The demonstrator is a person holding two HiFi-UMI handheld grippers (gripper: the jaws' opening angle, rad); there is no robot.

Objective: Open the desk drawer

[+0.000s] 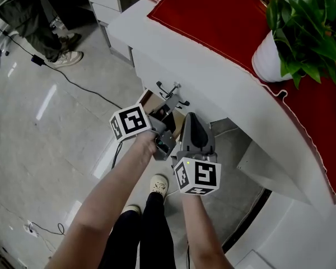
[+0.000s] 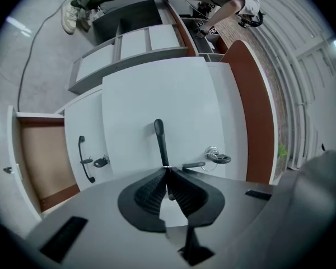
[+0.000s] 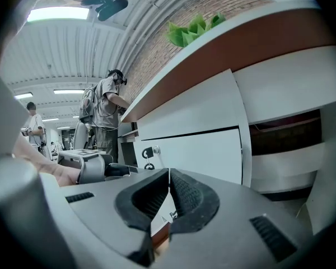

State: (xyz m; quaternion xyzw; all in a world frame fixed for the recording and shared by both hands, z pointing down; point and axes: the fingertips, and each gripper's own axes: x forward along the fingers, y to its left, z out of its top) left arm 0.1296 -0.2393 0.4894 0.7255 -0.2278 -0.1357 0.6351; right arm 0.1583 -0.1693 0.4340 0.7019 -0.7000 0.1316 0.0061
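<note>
Item: my right gripper — pads together, nothing between. Beyond it, a white panel, key in its lock at left. Above, green plant; far left, a standing person.

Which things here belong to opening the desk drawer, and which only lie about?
For the job: left tongs, shut on the drawer handle; drawer front.
Lying about: potted plant; red cloth; keys; right tongs, shut and empty.

My two tongs, held out side by side.
My left tongs clamp a handle; my right tongs are closed, empty.
</note>
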